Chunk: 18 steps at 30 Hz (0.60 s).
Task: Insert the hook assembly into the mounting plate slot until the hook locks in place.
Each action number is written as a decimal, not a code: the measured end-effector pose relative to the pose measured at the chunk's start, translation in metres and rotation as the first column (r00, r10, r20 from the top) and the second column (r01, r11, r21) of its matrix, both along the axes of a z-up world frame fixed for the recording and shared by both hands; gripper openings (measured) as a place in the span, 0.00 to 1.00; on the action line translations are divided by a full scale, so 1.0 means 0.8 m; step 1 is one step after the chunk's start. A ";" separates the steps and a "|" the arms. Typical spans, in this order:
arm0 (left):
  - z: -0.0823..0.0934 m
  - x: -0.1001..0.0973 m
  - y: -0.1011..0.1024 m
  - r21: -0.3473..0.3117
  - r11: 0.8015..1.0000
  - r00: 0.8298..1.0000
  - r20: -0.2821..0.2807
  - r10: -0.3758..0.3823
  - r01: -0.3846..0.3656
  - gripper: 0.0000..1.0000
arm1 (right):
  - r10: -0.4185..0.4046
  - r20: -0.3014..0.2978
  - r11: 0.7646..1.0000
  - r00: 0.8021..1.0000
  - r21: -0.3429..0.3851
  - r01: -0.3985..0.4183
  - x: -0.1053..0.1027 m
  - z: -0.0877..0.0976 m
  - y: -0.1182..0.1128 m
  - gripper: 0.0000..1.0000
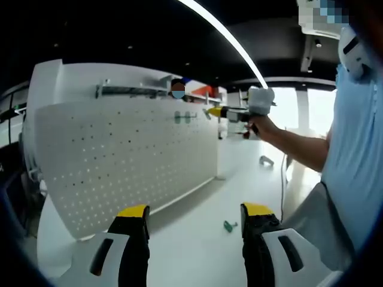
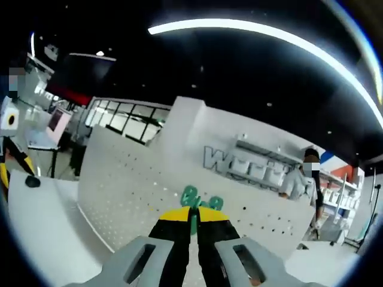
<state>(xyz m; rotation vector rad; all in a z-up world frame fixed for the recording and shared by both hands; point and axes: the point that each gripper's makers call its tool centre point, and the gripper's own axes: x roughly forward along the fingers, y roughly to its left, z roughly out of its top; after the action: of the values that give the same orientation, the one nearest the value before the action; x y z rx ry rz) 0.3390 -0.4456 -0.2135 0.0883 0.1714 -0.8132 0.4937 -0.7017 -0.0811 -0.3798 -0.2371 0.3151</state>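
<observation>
Across the left half of the left gripper view stands a white perforated mounting plate (image 1: 125, 161), a flat panel dotted with rows of small holes, its lower edge meeting a smooth white table (image 1: 197, 239). The left gripper (image 1: 194, 216) rises from the bottom, its yellow-tipped black jaws spread wide with nothing between them. Bare tabletop lies ahead of the jaws, with one small green hook piece (image 1: 229, 226) lying loose on it near the right jaw. At upper right a person's hand holds the right gripper (image 1: 230, 113) up near the panel's far top corner.

Low in the centre of the right gripper view, the right gripper (image 2: 192, 216) has its jaws pressed together on a green hook assembly (image 2: 200, 200), whose curled tips show just above the yellow pads, in front of the pegboard face (image 2: 137, 191).
</observation>
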 end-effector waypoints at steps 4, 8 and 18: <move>0.001 0.000 0.001 0.002 1.000 1.000 -0.001 0.001 -0.001 0.63 | -0.016 0.039 1.000 0.999 0.007 0.015 0.000 0.010 -0.007 0.01; 0.001 0.000 0.001 0.005 1.000 1.000 0.000 0.003 -0.003 0.63 | -0.029 0.068 1.000 0.997 -0.001 0.029 0.001 0.016 -0.013 0.01; -0.001 0.001 0.001 0.007 1.000 1.000 -0.005 0.005 -0.005 0.63 | -0.057 0.148 0.998 0.987 -0.026 0.061 0.007 0.027 -0.029 0.01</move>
<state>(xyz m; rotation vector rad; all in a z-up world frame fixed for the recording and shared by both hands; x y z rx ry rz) 0.3398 -0.4451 -0.2140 0.0922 0.1786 -0.8078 0.4993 -0.7247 -0.0593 -0.4401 -0.3652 0.2327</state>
